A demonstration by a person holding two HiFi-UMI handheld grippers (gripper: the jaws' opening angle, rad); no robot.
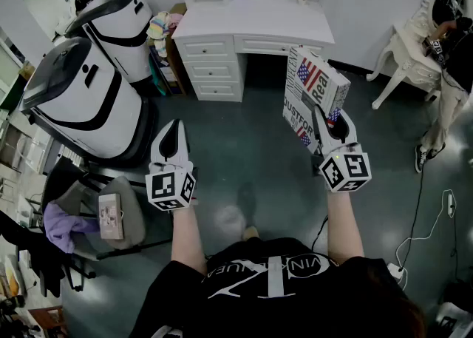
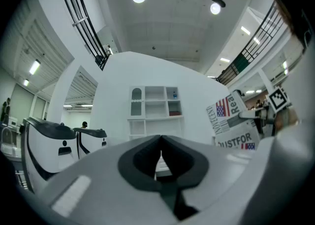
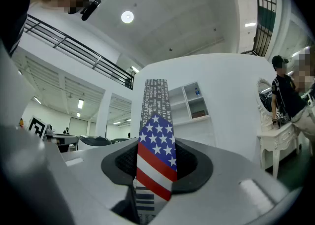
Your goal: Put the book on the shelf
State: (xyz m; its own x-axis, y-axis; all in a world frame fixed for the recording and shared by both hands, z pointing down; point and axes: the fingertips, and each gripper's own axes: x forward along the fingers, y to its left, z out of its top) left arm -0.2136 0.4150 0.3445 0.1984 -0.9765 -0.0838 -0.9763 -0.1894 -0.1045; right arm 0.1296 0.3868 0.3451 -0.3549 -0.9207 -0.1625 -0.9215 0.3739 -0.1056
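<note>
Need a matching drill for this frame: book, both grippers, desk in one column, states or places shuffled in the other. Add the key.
Column 1
1. book
2. left gripper
3. right gripper
4. desk

Column 2
A. jaws together, nothing between them
B. white, ahead of both grippers, untouched
C. flag print, held up off the floor
D. jaws clamped on a printed cover

Pairs: 1-C, 2-A, 3-D, 4-B

Head view overhead — both gripper views toward shelf (image 2: 155,103)
</note>
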